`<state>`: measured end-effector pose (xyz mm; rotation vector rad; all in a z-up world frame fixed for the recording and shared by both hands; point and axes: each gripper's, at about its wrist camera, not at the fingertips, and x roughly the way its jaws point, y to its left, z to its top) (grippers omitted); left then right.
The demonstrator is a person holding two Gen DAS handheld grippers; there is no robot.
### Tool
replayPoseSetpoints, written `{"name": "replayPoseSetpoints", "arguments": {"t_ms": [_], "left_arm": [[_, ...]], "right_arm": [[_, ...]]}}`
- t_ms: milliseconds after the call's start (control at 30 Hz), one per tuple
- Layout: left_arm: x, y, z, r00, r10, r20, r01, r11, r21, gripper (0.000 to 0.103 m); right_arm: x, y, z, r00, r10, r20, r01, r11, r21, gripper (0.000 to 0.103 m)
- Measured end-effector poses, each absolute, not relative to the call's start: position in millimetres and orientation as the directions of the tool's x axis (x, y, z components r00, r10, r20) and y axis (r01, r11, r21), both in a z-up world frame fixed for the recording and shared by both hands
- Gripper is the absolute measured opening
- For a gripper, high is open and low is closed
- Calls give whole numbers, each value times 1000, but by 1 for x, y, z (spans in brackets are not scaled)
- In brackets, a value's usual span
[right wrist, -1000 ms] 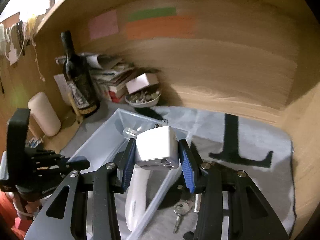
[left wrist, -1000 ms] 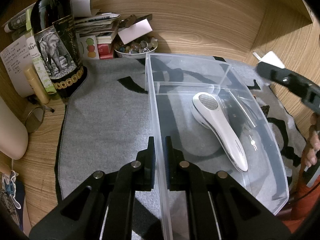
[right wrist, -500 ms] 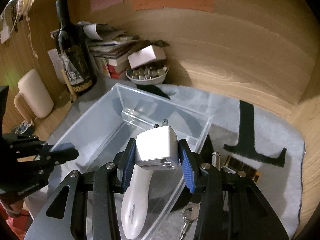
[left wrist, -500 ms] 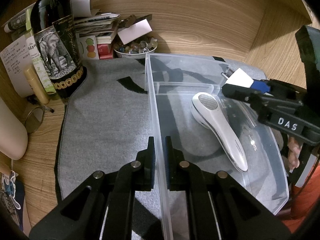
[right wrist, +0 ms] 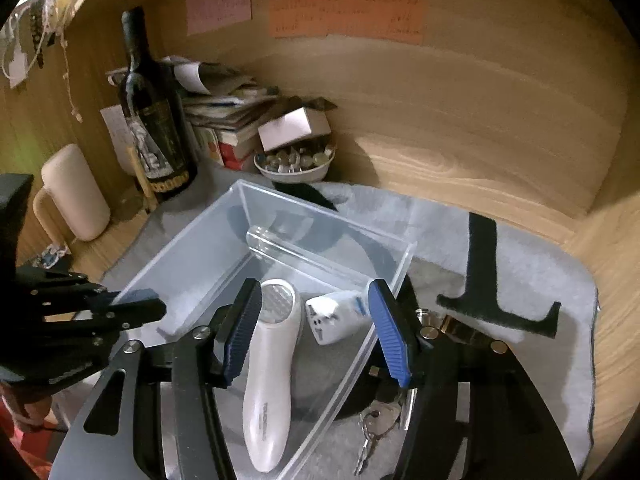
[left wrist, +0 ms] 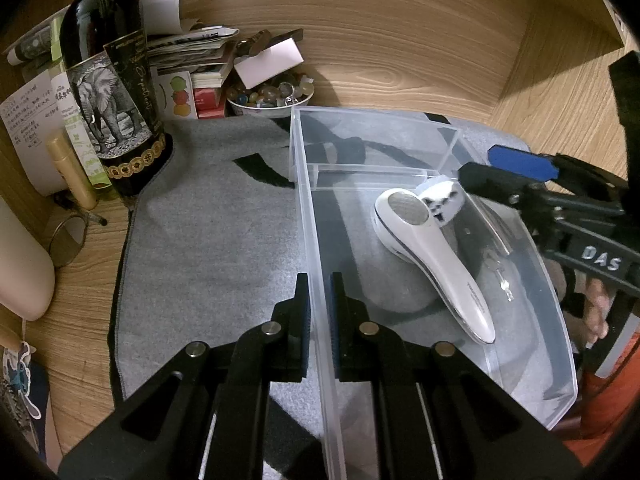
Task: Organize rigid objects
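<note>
A clear plastic bin (left wrist: 316, 264) (right wrist: 188, 240) sits on a grey mat. Inside lie a white handheld lint shaver (left wrist: 432, 256) (right wrist: 272, 364) and a white plug adapter (left wrist: 442, 200) (right wrist: 340, 316) beside its head. My left gripper (left wrist: 319, 312) is shut on the bin's left wall. My right gripper (right wrist: 316, 332) is open above the bin, its blue pads (right wrist: 386, 336) apart on either side of the adapter; it also shows in the left wrist view (left wrist: 520, 164) over the bin's right side.
A dark wine bottle (left wrist: 112, 92) (right wrist: 156, 128), stacked books and papers (left wrist: 196, 64), and a bowl of stones (left wrist: 272, 96) (right wrist: 296, 162) stand at the back. Keys (right wrist: 372, 432) and a small brass item (right wrist: 460, 326) lie on the mat right of the bin. A cream cylinder (right wrist: 74, 192) stands left.
My right gripper moved over the bin, opened and let go of the white adapter, which now lies in the bin beside the shaver. My left gripper has stayed clamped on the wall.
</note>
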<state>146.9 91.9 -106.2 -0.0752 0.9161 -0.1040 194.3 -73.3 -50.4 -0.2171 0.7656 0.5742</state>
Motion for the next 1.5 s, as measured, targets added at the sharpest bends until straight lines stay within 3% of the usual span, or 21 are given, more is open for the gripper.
{"name": "replayPoseSetpoints", "arguments": {"t_ms": [133, 433, 733, 1233, 1500], "left_arm": [[147, 92, -106, 605, -122, -787, 58, 992, -109, 8], [147, 92, -106, 605, -123, -787, 58, 992, -110, 8], [147, 92, -107, 605, -122, -787, 59, 992, -109, 8], [147, 93, -108, 601, -119, -791, 61, 993, -103, 8], [147, 94, -109, 601, -120, -790, 61, 993, -105, 8]], "right_arm": [[184, -84, -35, 620, 415, -666, -548, 836, 12, 63], [164, -124, -14, 707, 351, -614, -462, 886, -25, 67], [160, -170, -51, 664, 232, -711, -351, 936, -21, 68], [152, -171, -111, 499, 256, -828, -382, 922, 55, 67], [157, -174, -120, 472, 264, -841, -381, 921, 75, 26]]}}
